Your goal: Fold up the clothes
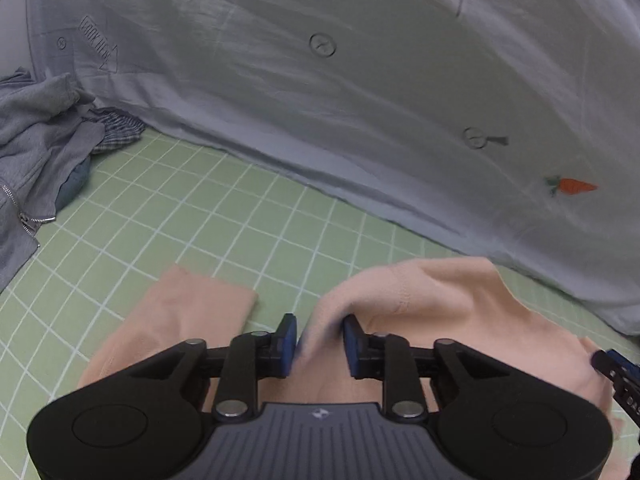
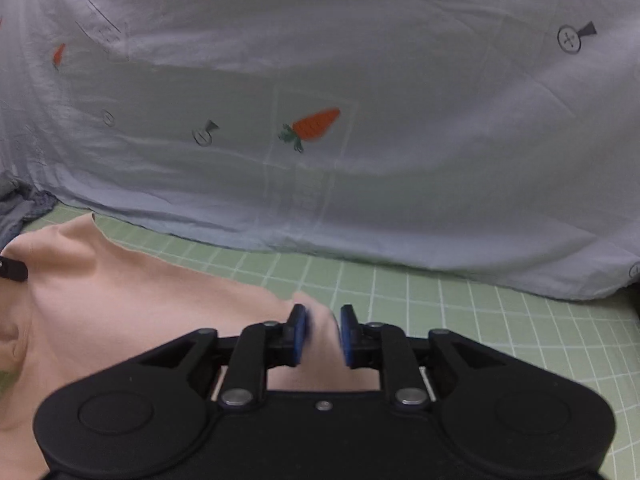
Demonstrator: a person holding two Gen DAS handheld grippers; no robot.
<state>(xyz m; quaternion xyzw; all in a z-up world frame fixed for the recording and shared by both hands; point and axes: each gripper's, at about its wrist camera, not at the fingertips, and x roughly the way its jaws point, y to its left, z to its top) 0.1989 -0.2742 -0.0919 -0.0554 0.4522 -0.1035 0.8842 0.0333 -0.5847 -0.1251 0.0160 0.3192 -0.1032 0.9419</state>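
A peach garment [image 1: 440,300] lies rumpled on the green grid mat [image 1: 180,208], with one flat part [image 1: 192,308] stretched out to the left. My left gripper [image 1: 321,334] has its blue pads a little apart, and a raised fold of the peach cloth runs between them. In the right wrist view the same garment [image 2: 120,300] spreads to the left. My right gripper [image 2: 324,336] stands likewise, pads slightly apart with a blurred edge of the cloth between them. Each gripper's tip shows at the edge of the other's view.
A pale blue sheet [image 1: 320,100] printed with carrots and screws drapes along the mat's far side [image 2: 360,60]. A grey zip jacket [image 1: 32,152] and a plaid cloth [image 1: 116,128] are heaped at the far left. Bare green mat [image 2: 480,320] lies to the right.
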